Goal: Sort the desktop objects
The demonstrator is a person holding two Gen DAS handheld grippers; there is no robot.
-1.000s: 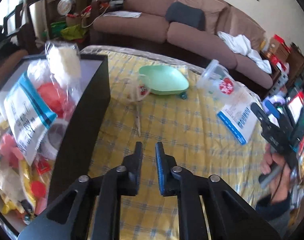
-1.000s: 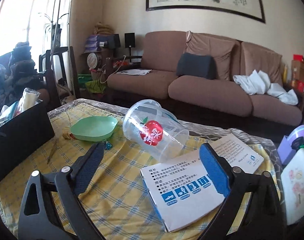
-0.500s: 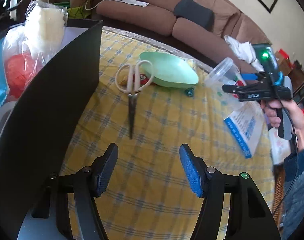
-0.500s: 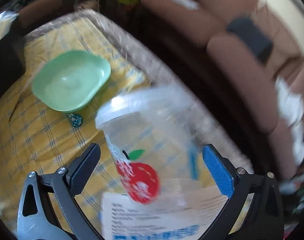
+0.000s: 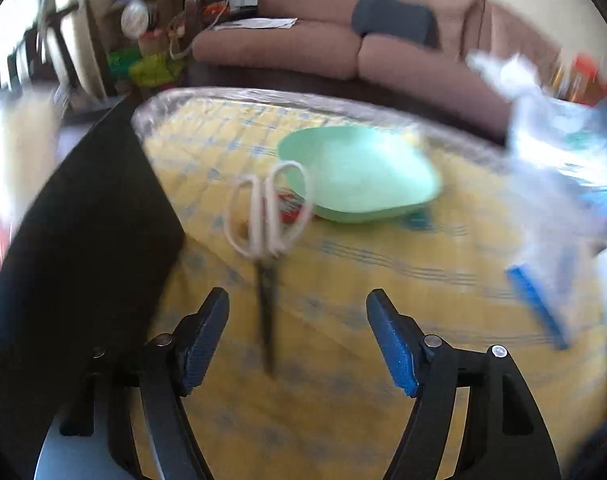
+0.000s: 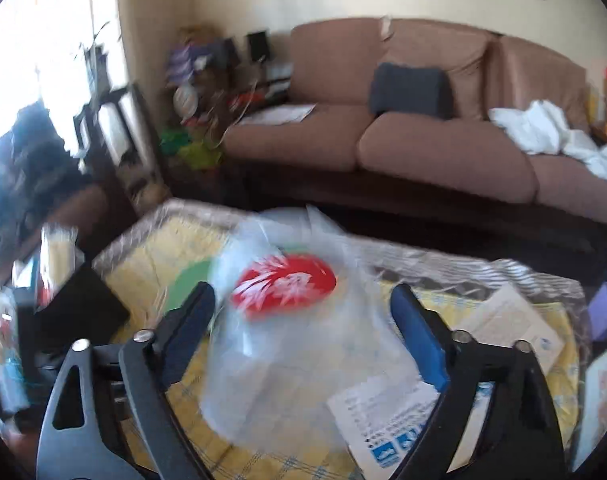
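White-handled scissors lie on the yellow checked tablecloth, blades pointing toward my open left gripper, whose jaws stand to either side of the blade tips. A green bowl sits just behind the handles. In the right wrist view my right gripper is open, and a clear plastic cup with a red label lies between its jaws; I cannot tell if they touch it. The cup rests partly on a white and blue booklet. Both views are blurred.
A black storage box stands at the left of the table, its side wall close to my left gripper. It shows small in the right wrist view. A brown sofa lies beyond the table's far edge.
My left gripper opened and closed in on the scissors' blades. My right gripper moved forward around the clear cup, which now fills the space between its jaws.
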